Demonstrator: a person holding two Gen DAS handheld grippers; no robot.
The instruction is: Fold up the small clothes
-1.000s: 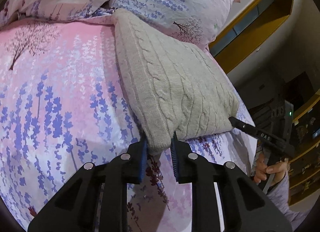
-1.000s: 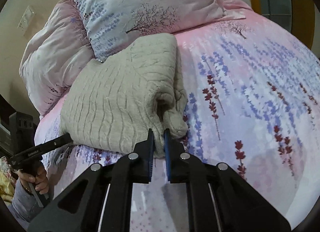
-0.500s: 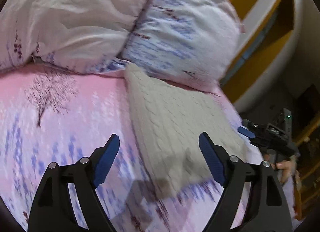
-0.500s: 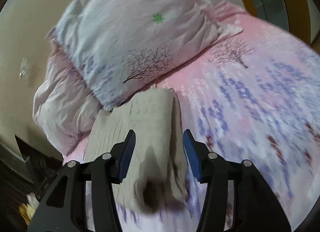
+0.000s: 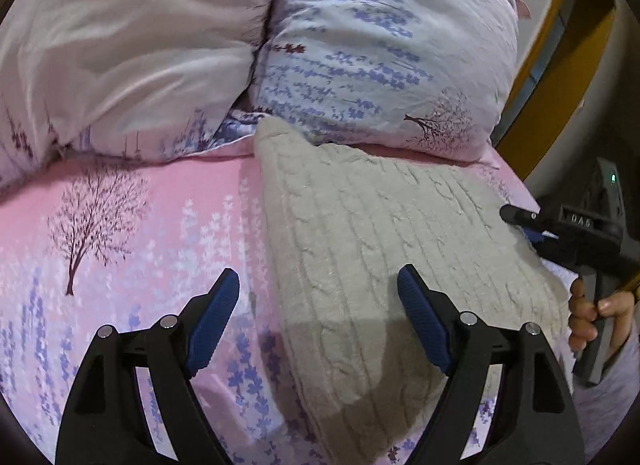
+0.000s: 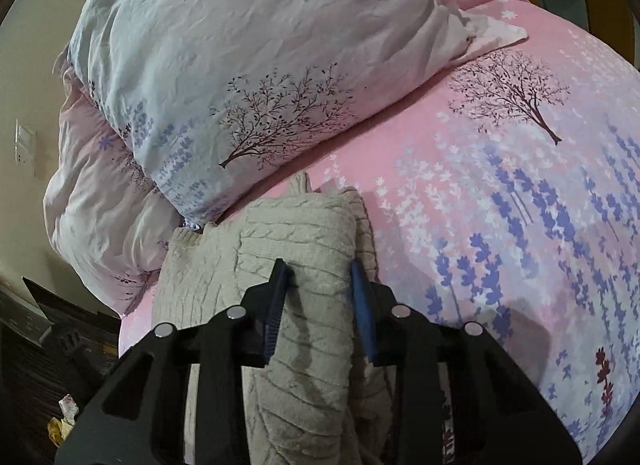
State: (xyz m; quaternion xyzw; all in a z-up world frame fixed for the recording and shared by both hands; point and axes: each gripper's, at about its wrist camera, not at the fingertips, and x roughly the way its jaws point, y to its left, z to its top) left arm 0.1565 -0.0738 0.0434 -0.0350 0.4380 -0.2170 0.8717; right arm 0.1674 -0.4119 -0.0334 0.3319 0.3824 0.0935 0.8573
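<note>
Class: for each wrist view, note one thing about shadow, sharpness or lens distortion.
Left wrist view: sharp, and the open left gripper shadows the sweater. Right wrist view: fisheye bulges the bedsheet, and the right gripper shadows the knit.

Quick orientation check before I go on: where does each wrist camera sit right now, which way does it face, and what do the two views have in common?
Left wrist: behind the open left tool, facing the pillows across the sweater's left edge; the right tool and right hand show at the right.
Right wrist: behind the open right tool, above the sweater's thick folded edge, facing the pillows; no hand shows.
Shared: the knitted sweater, the pillows and the pink sheet.
</note>
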